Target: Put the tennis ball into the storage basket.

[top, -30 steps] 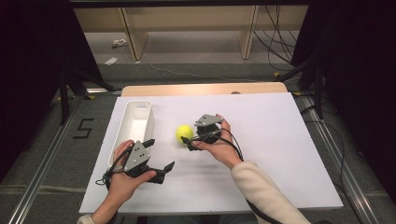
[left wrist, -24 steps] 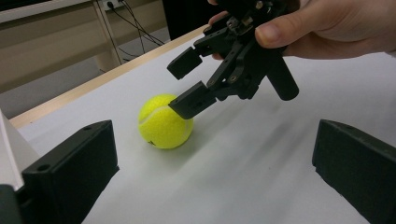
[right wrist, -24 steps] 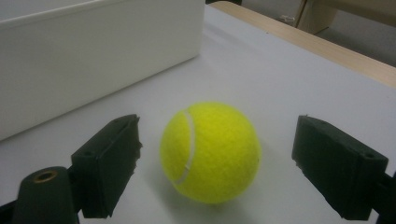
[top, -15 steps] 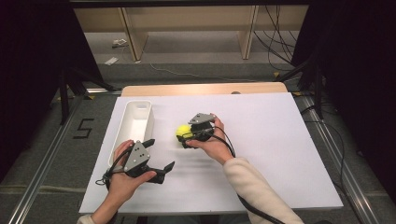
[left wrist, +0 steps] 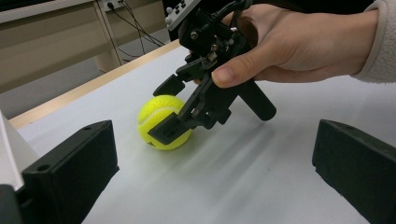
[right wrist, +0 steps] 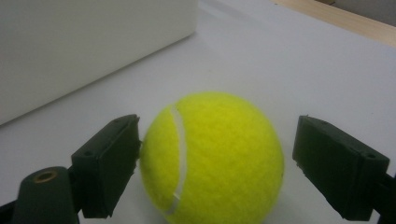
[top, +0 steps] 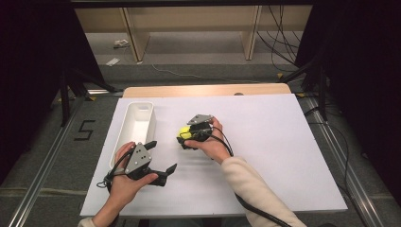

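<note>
The ball (right wrist: 212, 158) sits on the white table (top: 283, 156) just beside the bin (top: 137, 127), on the bin's right, and it lies squarely between the jaws of the right gripper (top: 185, 138), which is far nearer to it than the left. Those jaws stand wide: one seems to touch the ball's side while the other is a little apart, so nothing is clamped yet. The left gripper (top: 161, 161) rests near the bin's near end, jaws wide apart and holding nothing.
</note>
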### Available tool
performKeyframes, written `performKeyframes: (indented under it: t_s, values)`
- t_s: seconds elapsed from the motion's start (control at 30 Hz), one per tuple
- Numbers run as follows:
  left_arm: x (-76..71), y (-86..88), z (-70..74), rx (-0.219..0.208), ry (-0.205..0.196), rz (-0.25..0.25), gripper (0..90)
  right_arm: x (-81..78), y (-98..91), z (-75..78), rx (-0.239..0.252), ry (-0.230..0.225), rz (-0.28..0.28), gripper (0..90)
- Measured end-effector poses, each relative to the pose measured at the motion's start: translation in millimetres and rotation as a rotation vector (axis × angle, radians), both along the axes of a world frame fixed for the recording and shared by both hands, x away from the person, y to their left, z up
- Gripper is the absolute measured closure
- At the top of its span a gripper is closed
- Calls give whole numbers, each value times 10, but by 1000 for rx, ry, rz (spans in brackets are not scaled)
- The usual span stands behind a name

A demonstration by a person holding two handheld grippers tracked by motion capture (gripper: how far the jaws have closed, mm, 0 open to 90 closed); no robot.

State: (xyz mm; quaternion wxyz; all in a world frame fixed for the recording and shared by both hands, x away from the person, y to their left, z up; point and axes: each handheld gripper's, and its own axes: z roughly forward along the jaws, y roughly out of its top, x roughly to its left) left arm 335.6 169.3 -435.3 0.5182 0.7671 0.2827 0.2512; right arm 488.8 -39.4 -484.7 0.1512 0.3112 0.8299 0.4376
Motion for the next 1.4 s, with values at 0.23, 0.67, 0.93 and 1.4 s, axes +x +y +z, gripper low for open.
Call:
performKeyframes:
  t_s: [0.23, 0.67, 0.93, 1.4]
  values:
    - [0, 1, 1, 1, -1, 0, 0, 33, 51, -31, -5, 16, -9, 157]
    - [5, 5, -1, -2, 2, 0, 0, 47, 88, -80, -21, 17, -16, 204]
    - [2, 7, 6, -8, 2, 0, 0, 41, 103, -92, -20, 16, -27, 252]
    - [3, 10, 3, -6, 3, 2, 0, 37, 85, -86, -8, 25, -36, 259]
